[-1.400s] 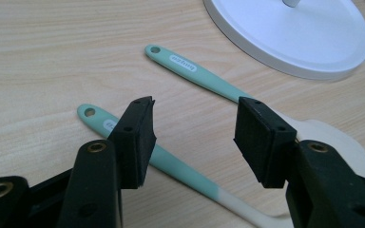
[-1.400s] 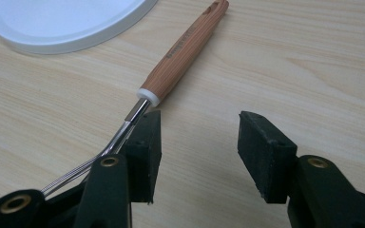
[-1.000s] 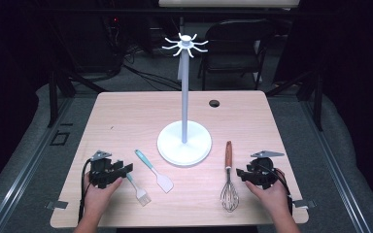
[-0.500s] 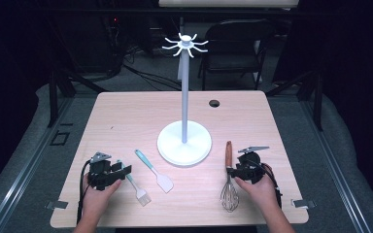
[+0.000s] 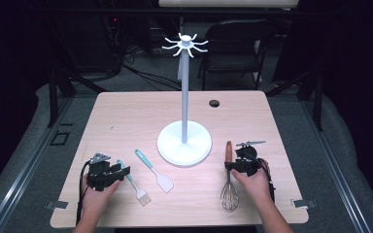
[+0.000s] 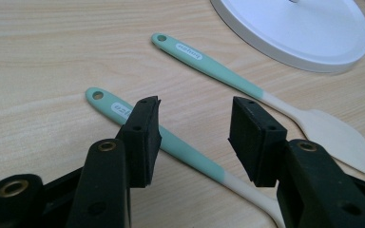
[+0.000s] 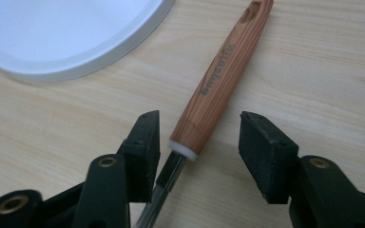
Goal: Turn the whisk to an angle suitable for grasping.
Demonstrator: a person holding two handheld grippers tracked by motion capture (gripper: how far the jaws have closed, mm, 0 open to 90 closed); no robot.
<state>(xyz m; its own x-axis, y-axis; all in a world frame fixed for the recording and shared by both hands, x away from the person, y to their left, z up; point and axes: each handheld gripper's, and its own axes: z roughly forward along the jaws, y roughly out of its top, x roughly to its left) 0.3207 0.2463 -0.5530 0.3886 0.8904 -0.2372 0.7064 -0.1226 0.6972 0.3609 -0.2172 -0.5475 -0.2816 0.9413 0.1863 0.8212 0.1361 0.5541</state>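
Observation:
A whisk (image 5: 229, 187) with a wooden handle (image 7: 223, 76) lies at the front right of the table. My right gripper (image 5: 229, 165) (image 7: 199, 130) straddles the handle's lower end; its jaws have just been opening and do not press on it. At the front left lies a teal-handled brush (image 5: 135, 185) (image 6: 185, 149). Its handle passes between the pads of my left gripper (image 5: 124, 171) (image 6: 195, 123), whose jaws have just been closing a little and stand apart. A teal spatula (image 5: 154, 170) (image 6: 214, 69) lies just beyond the brush.
A white hook stand (image 5: 184, 143) rises from the middle of the wooden table (image 5: 126, 121); its round base (image 6: 304, 28) (image 7: 66, 33) lies close to both grippers. A black hole (image 5: 214, 103) marks the far side. A chair (image 5: 238, 43) stands behind the table.
My right gripper has slid left from beside the whisk until its jaws stand on either side of the wooden handle. The left hand has stayed where it was.

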